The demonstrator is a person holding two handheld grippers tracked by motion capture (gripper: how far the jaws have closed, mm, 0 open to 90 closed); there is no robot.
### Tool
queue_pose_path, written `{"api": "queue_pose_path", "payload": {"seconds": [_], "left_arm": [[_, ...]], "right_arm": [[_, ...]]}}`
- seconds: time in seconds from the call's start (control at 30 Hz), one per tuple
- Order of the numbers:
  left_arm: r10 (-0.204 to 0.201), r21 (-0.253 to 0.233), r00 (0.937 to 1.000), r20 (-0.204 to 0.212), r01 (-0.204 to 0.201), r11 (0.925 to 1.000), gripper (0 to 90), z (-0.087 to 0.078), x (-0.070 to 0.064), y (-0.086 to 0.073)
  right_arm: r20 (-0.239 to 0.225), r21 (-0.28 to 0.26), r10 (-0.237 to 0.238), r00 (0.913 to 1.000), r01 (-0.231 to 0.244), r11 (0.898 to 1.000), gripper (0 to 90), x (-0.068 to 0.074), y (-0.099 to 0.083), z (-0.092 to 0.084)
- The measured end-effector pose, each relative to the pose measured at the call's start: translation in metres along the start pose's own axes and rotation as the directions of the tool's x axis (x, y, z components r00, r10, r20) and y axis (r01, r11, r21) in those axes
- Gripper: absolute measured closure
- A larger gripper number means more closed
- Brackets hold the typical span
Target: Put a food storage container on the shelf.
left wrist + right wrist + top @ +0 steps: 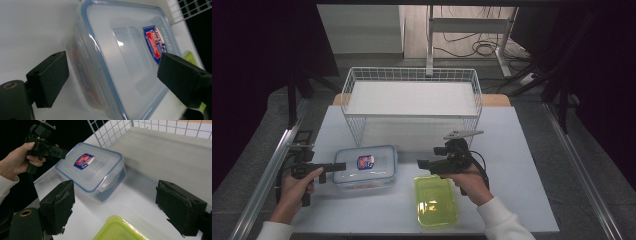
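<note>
Now | left gripper (112, 75) agape, straddling clear box (125, 62) | right gripper (115, 207) agape, near

Lidded box (365, 167) left of flat container (435, 200); wire basket (411, 75) behind.

Legible markings: one printed label (155, 42) is present, fixed to the lid of the clear container (365, 167). The label is shield-shaped, with a red centre field carrying white script and a blue border with small white characters. In the left gripper view the script is skewed and blurred; the wording cannot be read, though it is probably a brand mark. In the right gripper view and the high view the label is too small to resolve.
</note>
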State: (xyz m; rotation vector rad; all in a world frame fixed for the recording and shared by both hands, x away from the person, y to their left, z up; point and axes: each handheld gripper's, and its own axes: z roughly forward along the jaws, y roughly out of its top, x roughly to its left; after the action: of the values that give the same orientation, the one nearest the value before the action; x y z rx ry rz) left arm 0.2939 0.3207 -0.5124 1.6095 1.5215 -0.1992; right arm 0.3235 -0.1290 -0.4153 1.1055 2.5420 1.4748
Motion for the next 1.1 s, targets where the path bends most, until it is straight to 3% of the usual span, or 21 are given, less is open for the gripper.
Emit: {"api": "queue_pose_path", "payload": {"seconds": [0.07, 0.23, 0.47, 0.73, 1.1], "left_arm": [[-0.003, 0.009, 0.9999, -0.013, 0.003, 1.0000, 11.5, 0.003, 0.003, -0.002], [0.000, 0.021, 0.9998, 0.018, 0.000, 0.9998, 19.2, 0.007, 0.004, -0.004], [-0.004, 0.003, 0.9997, 0.022, 0.004, 1.0000, 26.8, 0.005, 0.002, -0.004], [0.002, 0.006, 0.9997, 0.024, -0.002, 1.0000, 26.8, 0.005, 0.003, -0.004], [0.009, -0.003, 0.9998, 0.020, -0.009, 1.0000, 26.9, 0.004, 0.002, -0.005]], "right_arm": [[0.001, 0.002, 0.003, 1.0000, -0.003, 1.000, 16.3, -0.001, 0.001, 0.002], [-0.006, 0.011, 0.010, 0.9999, -0.010, 1.000, 16.4, -0.002, 0.003, 0.009], [-0.043, 0.071, 0.043, 0.9982, -0.039, 0.997, 16.3, 0.003, 0.011, 0.033], [-0.071, 0.113, 0.100, 0.9924, -0.092, 0.989, 16.4, -0.002, 0.015, 0.061], [-0.082, 0.189, 0.094, 0.9922, -0.078, 0.979, 17.1, 0.003, 0.018, 0.093]]}}
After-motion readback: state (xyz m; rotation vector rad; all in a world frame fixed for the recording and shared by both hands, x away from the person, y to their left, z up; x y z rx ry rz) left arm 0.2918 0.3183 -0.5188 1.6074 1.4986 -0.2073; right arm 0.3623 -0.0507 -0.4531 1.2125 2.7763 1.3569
